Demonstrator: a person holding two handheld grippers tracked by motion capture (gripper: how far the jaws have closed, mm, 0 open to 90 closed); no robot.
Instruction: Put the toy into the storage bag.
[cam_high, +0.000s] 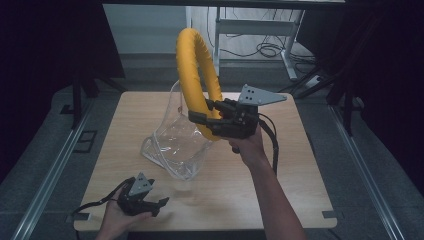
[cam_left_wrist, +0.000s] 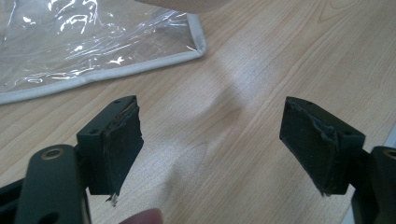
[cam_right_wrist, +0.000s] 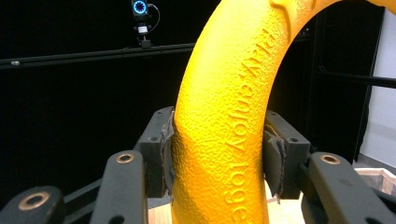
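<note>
Right gripper: jaws clamped on the yellow textured ring, held upright above the far middle of the wooden table.
Left gripper: jaws spread wide, holding nothing, near left edge.
Clear plastic bag: centre, beneath the ring.

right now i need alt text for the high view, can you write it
A person's right gripper holds a yellow ring upright above a clear plastic bag on a wooden table. The left gripper rests open near the table's front edge.
</note>
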